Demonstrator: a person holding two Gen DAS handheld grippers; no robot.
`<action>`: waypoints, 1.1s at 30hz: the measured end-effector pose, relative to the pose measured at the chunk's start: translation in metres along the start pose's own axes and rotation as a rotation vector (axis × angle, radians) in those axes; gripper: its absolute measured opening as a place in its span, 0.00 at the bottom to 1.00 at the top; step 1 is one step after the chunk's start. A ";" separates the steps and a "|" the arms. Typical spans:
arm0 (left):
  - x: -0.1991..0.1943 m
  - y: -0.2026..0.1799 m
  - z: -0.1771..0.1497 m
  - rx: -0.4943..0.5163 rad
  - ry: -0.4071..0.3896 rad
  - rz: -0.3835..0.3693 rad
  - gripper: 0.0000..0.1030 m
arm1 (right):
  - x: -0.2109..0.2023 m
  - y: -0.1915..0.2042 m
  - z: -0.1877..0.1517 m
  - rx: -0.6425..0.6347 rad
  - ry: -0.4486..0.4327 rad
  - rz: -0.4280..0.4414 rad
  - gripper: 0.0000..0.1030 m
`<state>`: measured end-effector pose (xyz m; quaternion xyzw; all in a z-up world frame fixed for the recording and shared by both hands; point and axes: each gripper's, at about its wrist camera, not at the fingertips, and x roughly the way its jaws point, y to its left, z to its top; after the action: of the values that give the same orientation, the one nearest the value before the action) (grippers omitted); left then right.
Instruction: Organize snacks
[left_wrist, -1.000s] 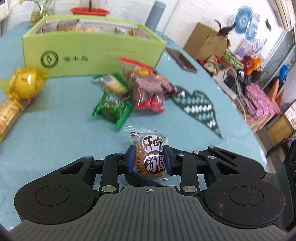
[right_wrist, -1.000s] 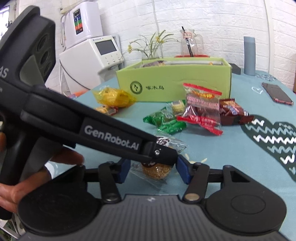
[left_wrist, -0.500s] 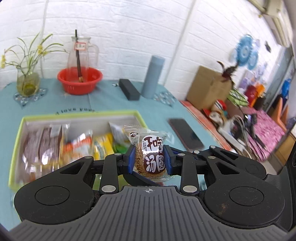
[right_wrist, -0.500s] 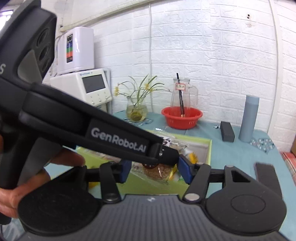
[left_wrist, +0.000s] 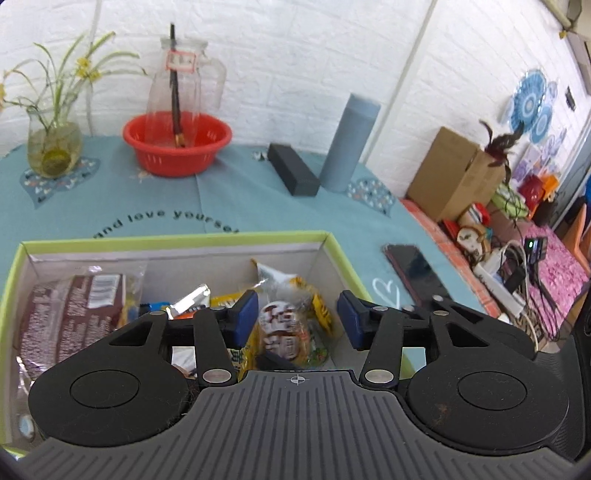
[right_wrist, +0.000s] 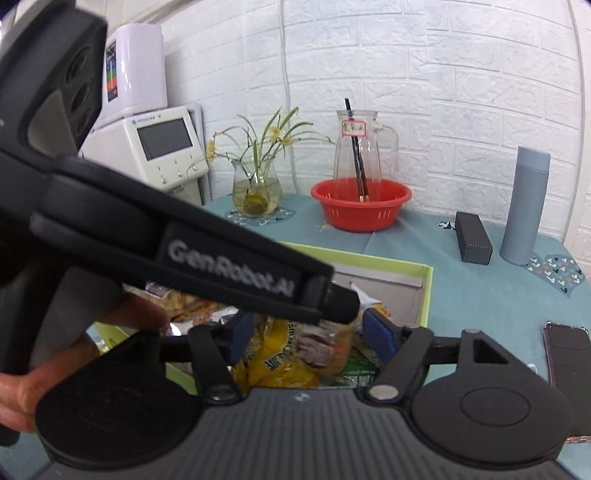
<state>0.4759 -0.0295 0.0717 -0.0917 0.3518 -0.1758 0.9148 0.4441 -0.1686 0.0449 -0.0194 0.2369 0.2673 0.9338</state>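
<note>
The green snack box (left_wrist: 334, 243) lies open under both grippers and holds several wrapped snacks. My left gripper (left_wrist: 297, 321) is open above its right part. The round sesame snack (left_wrist: 280, 328) lies loose in the box between the blue pads, on yellow packets. A brown wrapped pack (left_wrist: 70, 314) fills the box's left side. In the right wrist view the box (right_wrist: 426, 291) shows too. My right gripper (right_wrist: 308, 330) is open over the same spot, and the left gripper's body (right_wrist: 184, 254) crosses in front of it. The snack (right_wrist: 317, 347) looks blurred there.
Behind the box stand a red basket with a glass jug (left_wrist: 177, 144), a flower vase (left_wrist: 53, 144), a black case (left_wrist: 293, 173) and a grey bottle (left_wrist: 349, 142). A phone (left_wrist: 413, 269) lies right of the box. The table edge runs along the right.
The left gripper carried the sesame snack from the table up over the box, then opened. The snack now lies in the box. The right gripper followed alongside.
</note>
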 end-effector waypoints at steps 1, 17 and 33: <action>-0.010 -0.002 0.001 0.000 -0.016 -0.009 0.28 | -0.009 0.001 0.001 0.000 -0.020 -0.005 0.75; -0.071 -0.021 -0.117 -0.034 0.087 -0.059 0.30 | -0.114 0.048 -0.112 0.157 0.035 -0.012 0.90; -0.032 -0.006 -0.123 -0.076 0.165 -0.098 0.12 | -0.070 0.047 -0.104 0.087 0.103 -0.075 0.78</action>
<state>0.3696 -0.0279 0.0023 -0.1287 0.4274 -0.2137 0.8690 0.3234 -0.1801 -0.0110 -0.0015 0.2950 0.2204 0.9297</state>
